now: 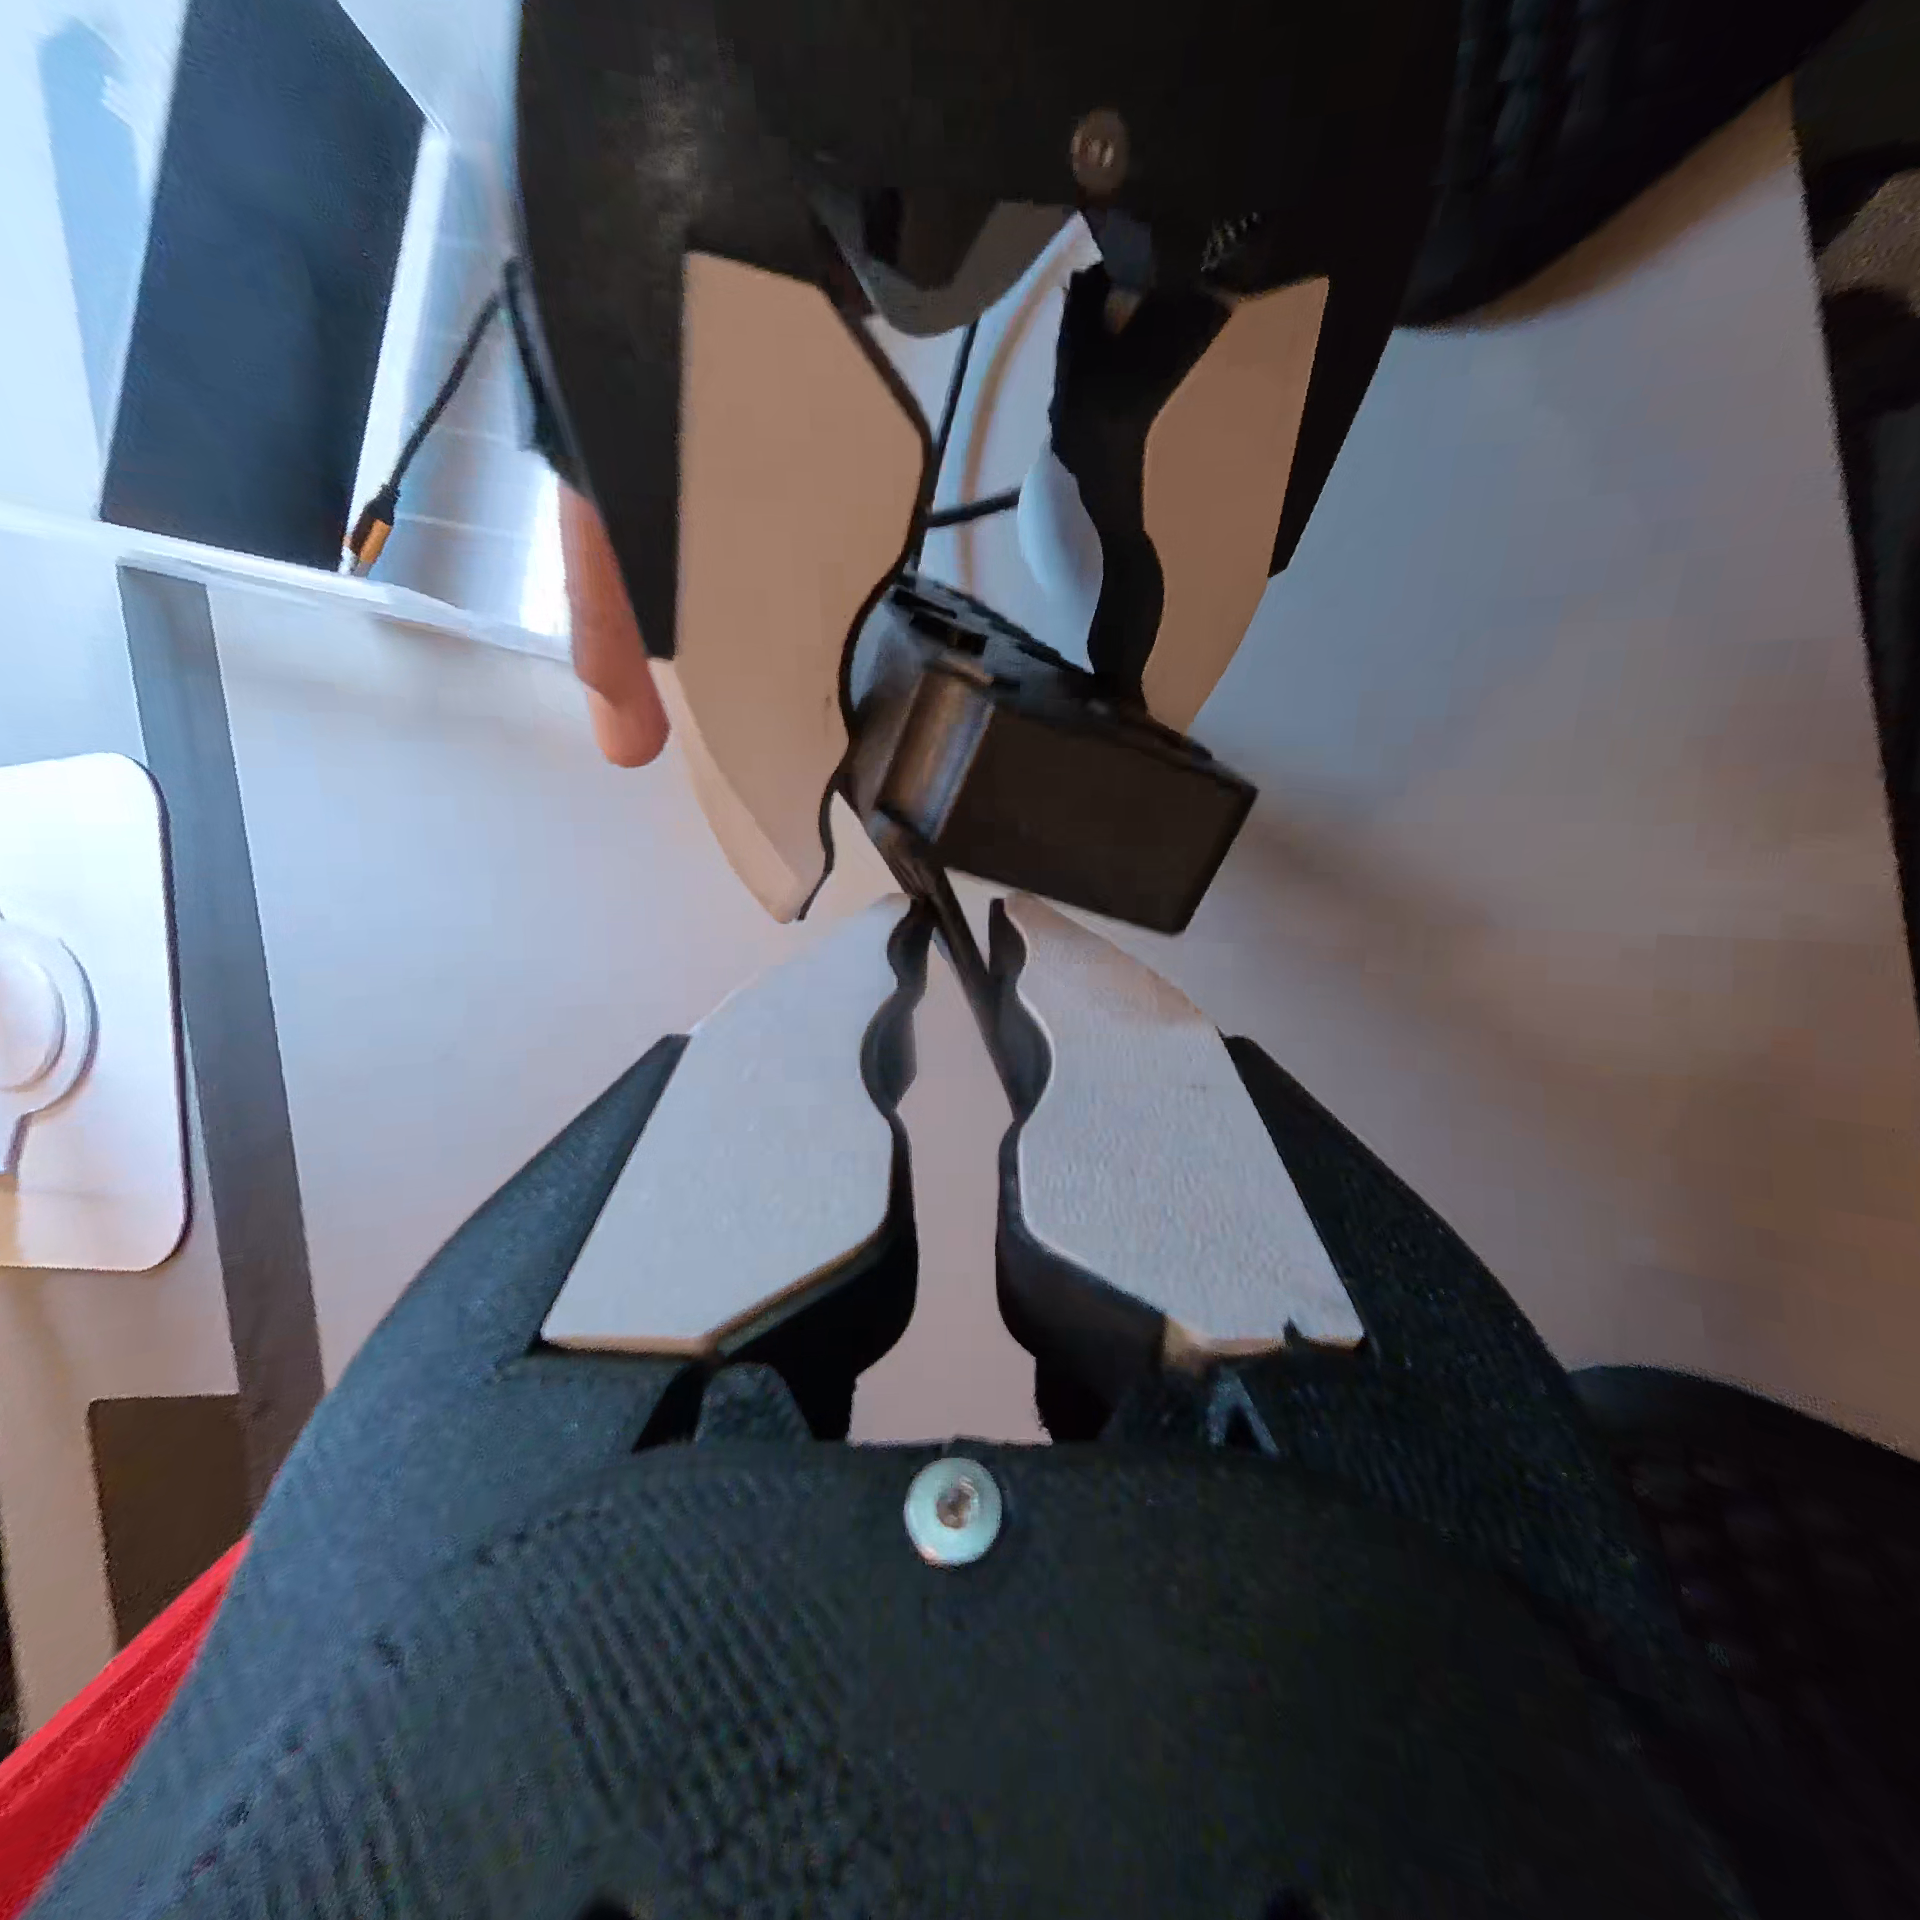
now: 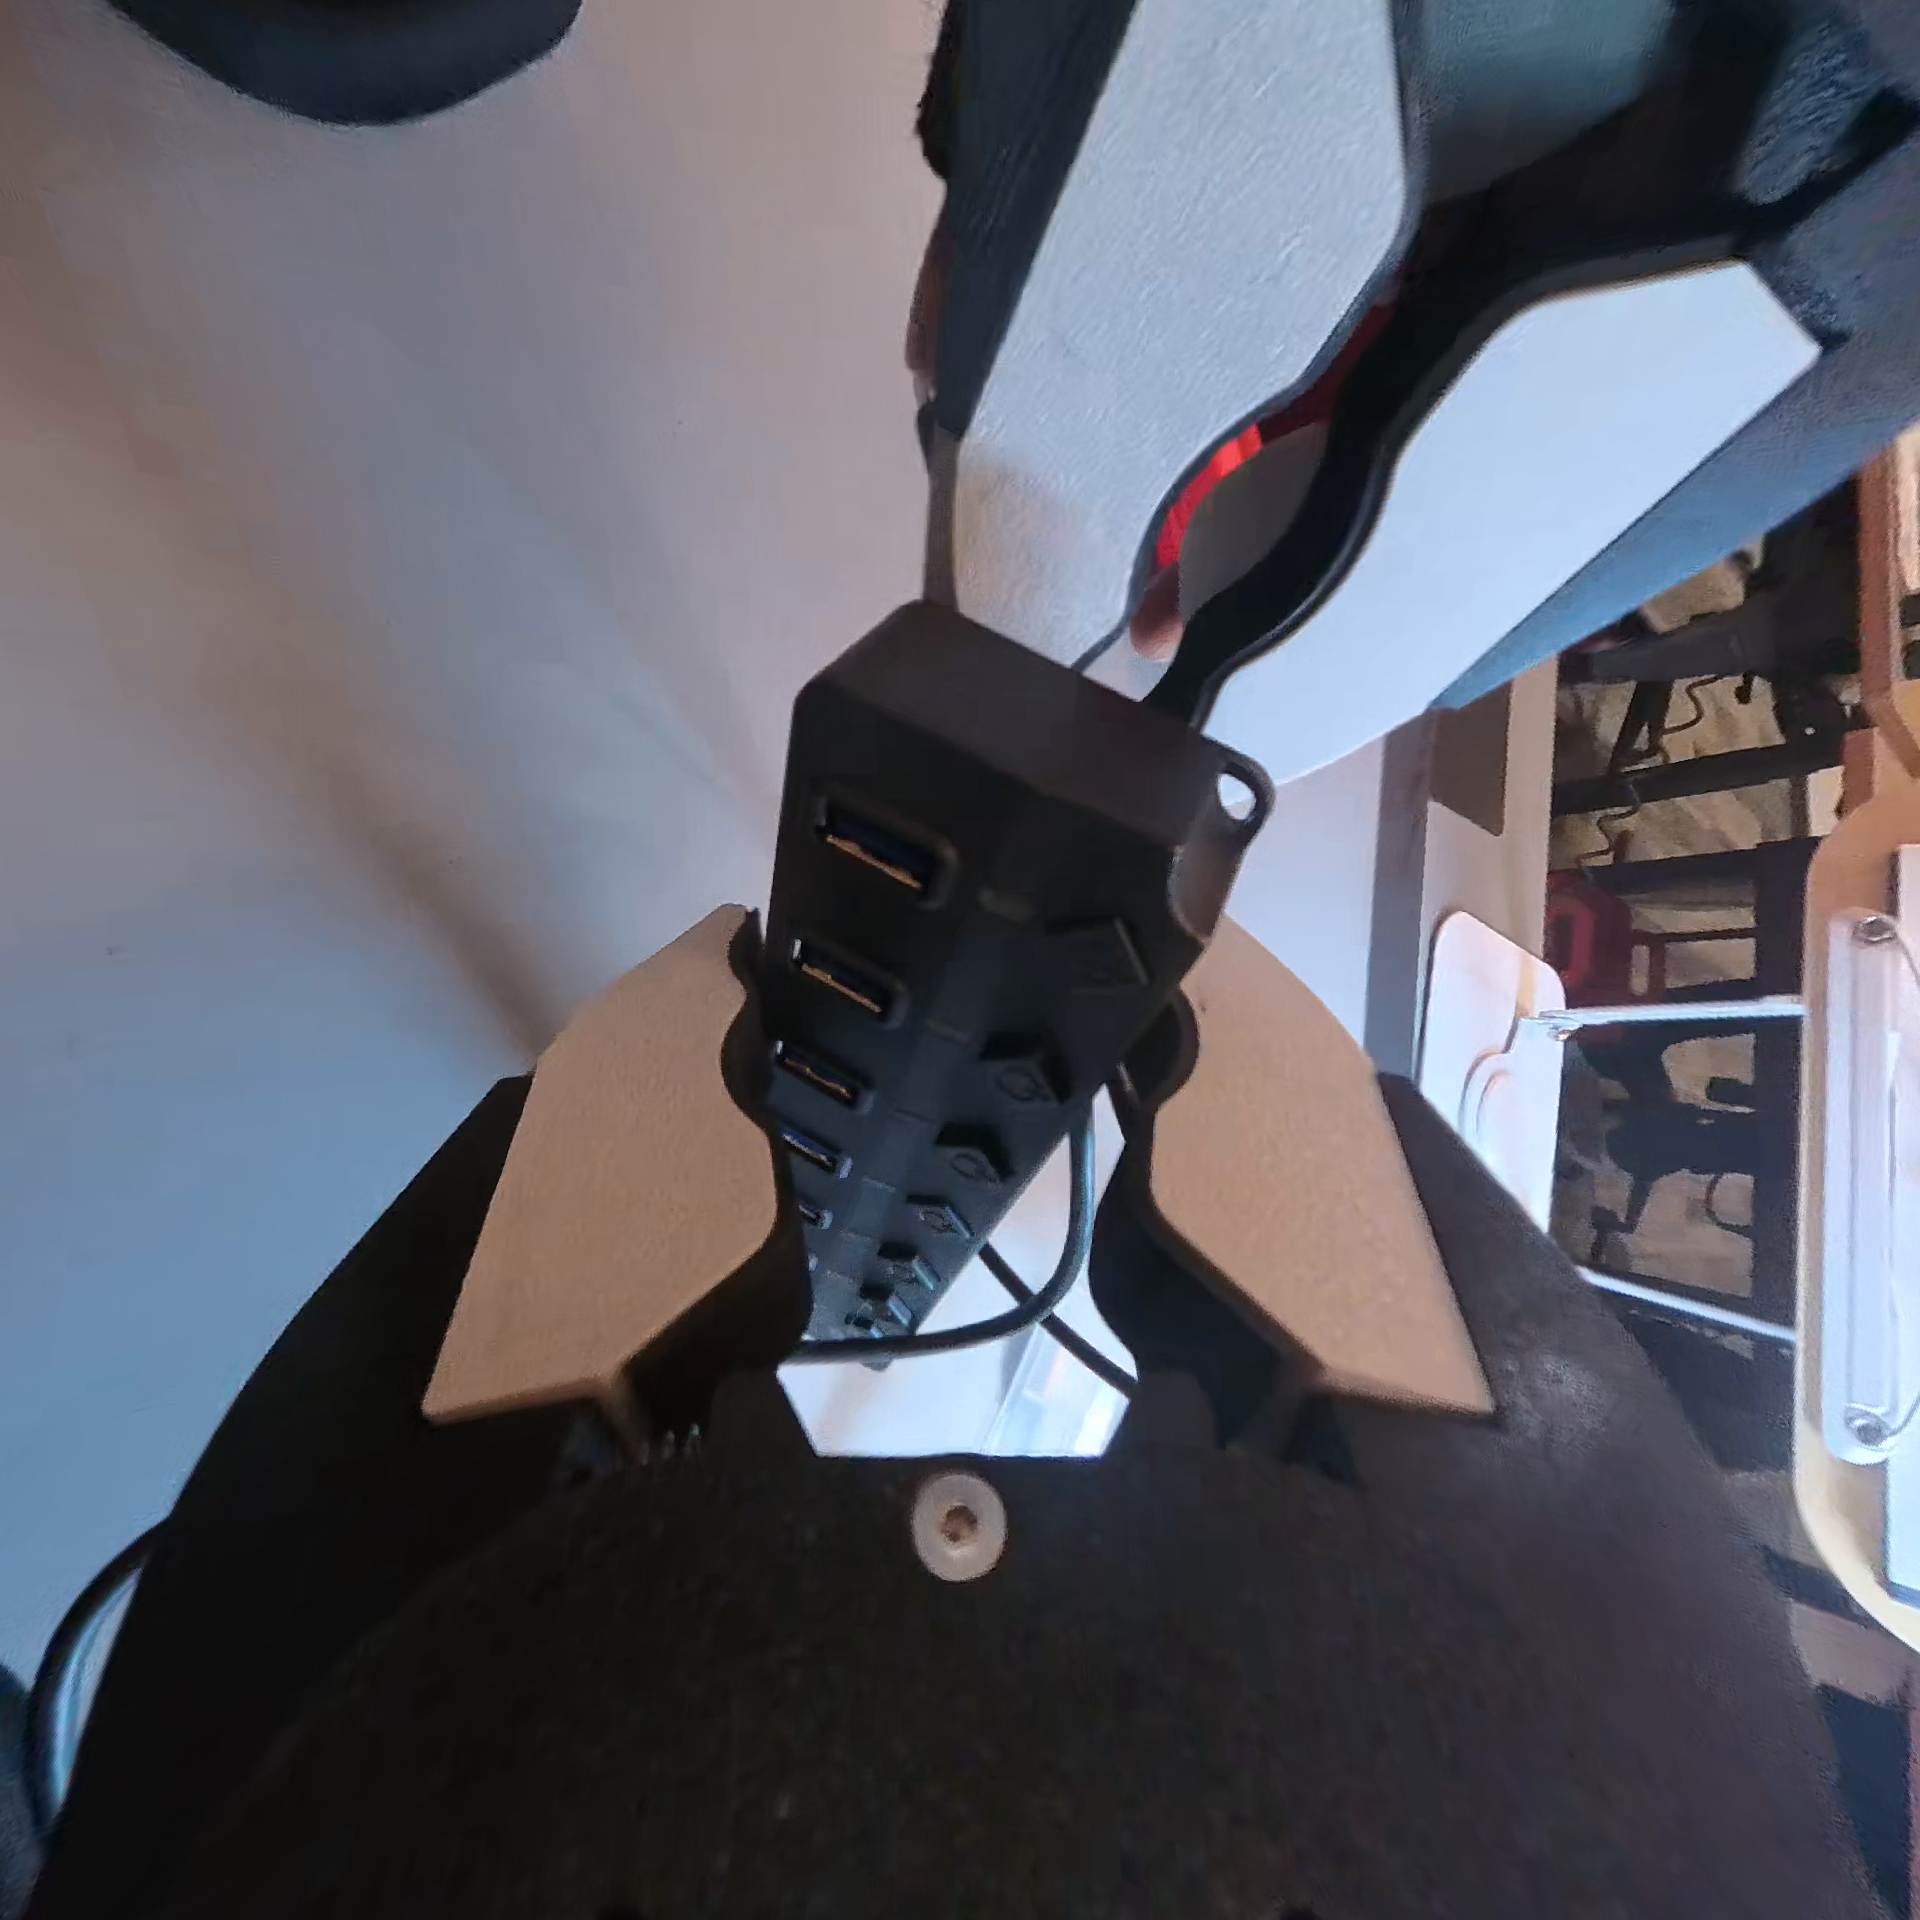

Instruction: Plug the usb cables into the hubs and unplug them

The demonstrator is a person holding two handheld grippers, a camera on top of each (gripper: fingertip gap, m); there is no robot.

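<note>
Our right gripper (image 2: 951,997) clamps the black hub (image 2: 966,894); our left gripper (image 1: 954,920) pinches its thin black cable (image 1: 966,966).

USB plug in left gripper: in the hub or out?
In. The plug has its metal shell partly seated in the hub, which the right gripper holds.

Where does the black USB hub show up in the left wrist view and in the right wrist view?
Left wrist view: USB hub just above centre, end-on, clamped in the right claw coming from the top.
Right wrist view: USB hub at centre, its port row facing the camera, between that claw's fingers.
Shared landmark: the thin black cable.
</note>
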